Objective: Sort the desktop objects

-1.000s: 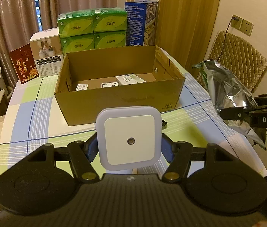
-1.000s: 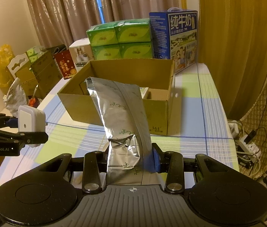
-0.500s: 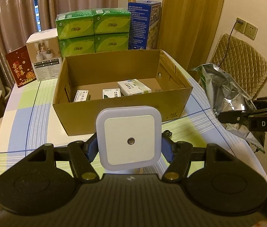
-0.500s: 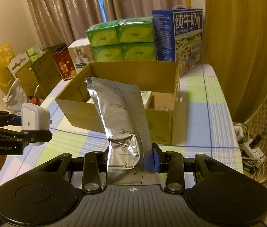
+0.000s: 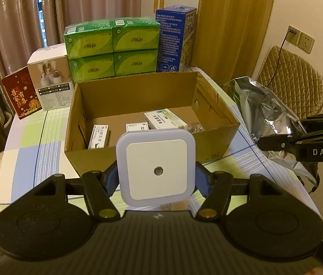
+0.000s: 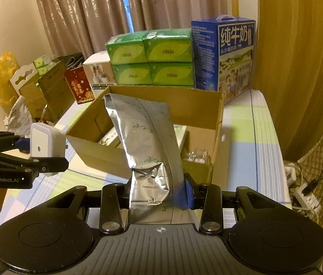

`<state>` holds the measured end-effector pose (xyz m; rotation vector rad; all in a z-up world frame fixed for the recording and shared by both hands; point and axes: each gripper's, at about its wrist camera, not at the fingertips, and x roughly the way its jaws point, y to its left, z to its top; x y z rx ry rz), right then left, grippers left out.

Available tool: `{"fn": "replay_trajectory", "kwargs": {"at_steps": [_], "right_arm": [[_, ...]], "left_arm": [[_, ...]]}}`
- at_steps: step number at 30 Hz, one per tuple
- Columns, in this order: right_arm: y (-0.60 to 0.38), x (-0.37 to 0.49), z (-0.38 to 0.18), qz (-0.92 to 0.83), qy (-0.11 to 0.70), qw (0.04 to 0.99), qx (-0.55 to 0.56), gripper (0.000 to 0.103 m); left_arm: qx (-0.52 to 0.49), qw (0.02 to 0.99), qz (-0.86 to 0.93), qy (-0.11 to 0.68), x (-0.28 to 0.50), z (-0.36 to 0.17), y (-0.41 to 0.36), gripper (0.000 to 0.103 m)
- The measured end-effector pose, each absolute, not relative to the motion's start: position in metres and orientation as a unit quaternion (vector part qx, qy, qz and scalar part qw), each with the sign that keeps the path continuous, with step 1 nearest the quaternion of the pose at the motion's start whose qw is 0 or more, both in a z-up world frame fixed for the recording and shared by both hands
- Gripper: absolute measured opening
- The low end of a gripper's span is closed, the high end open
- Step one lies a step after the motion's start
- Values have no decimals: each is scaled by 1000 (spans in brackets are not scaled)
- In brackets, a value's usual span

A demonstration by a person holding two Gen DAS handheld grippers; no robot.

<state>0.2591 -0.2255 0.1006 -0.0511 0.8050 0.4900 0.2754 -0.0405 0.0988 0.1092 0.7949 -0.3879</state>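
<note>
Checked tablecloth (image 5: 23, 158), cardboard box (image 5: 138, 158) holding medicine packets (image 5: 164, 119), left gripper (image 5: 156, 176) clamping night light (image 5: 155, 168), right gripper (image 6: 156, 192) clamping foil pouch (image 6: 145, 142)

"DAS" stands in white letters on the black right gripper (image 5: 276, 142) at three o'clock in the left wrist view. "GenRobot.AI" marks the black left gripper (image 6: 53, 160) at nine o'clock in the right wrist view. Large white characters "纯牛奶" top the tall blue milk carton (image 6: 225, 55) at one o'clock.

Cardboard box (image 5: 143, 158) open-topped, entry from above clear. Floor part-filled: small cartons (image 5: 164, 120) at middle and left, bare at back. Stacked green boxes (image 5: 112, 50), blue carton (image 6: 224, 55) wall off table's (image 6: 260, 137) far edge.
</note>
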Motion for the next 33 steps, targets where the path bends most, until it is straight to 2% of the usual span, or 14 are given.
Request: {"fn": "replay_trajectory", "kwargs": {"at_steps": [17, 33], "right_arm": [[-217, 316, 115, 231, 386, 893, -27, 36], [-198, 386, 86, 219, 409, 886, -14, 36]], "left_arm": [[38, 899, -179, 398, 323, 92, -30, 61], [14, 892, -166, 421, 407, 64, -25, 61]]}}
